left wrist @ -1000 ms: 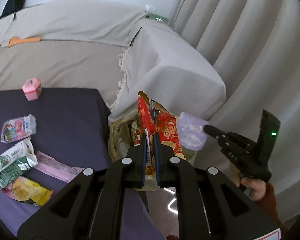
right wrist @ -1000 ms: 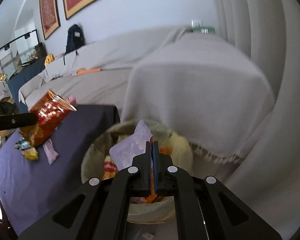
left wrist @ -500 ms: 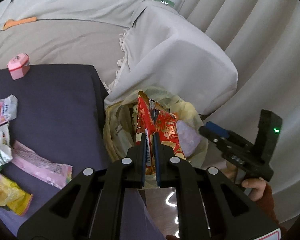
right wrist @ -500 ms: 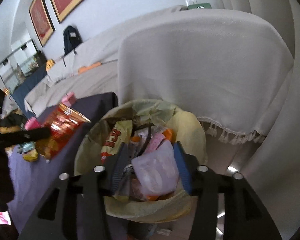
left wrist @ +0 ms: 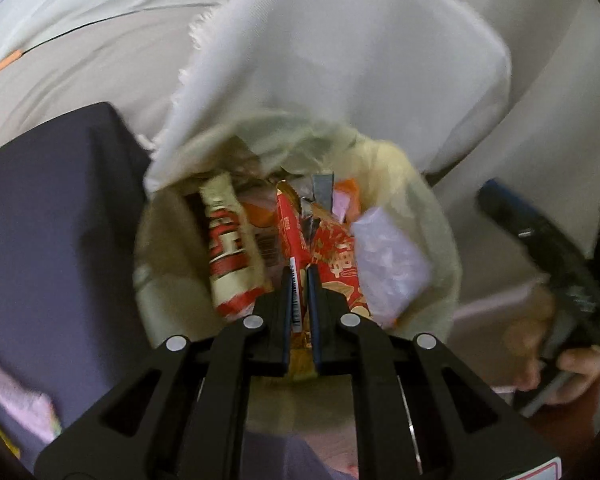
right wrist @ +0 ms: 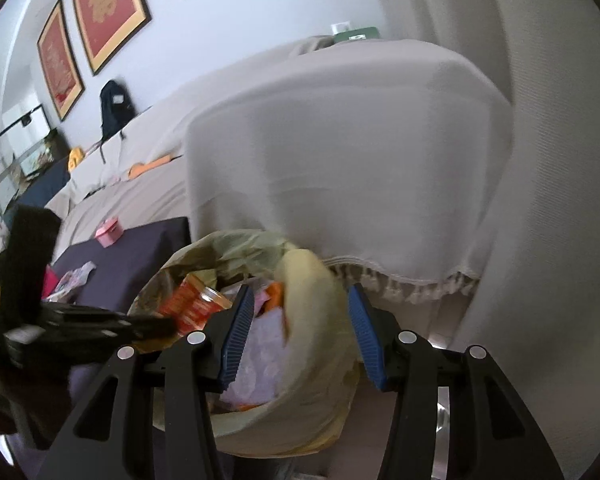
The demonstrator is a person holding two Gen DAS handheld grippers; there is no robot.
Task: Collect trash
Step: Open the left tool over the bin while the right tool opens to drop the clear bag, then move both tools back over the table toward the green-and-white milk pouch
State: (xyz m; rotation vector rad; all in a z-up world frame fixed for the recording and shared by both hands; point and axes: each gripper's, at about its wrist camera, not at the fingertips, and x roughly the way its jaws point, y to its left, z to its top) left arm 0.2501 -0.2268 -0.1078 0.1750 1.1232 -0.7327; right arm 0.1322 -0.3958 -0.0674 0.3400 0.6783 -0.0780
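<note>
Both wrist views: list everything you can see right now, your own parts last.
yellowish plastic bin liner: one, lining the trash bin, beside the table
red crinkled snack wrapper: one, over the bin, clamped in the left gripper
pale lilac plastic packet: one, lying in the bin
cream-and-red wrapper: one, in the bin
dark purple table cloth: one, left of the bin
small pink box: one, on the table's far end
grey draped sofa cover: one, behind the bin
red framed pictures: three, on the wall
left gripper: shut on the red wrapper
right gripper: open, nothing between its pads, above the bin
</note>
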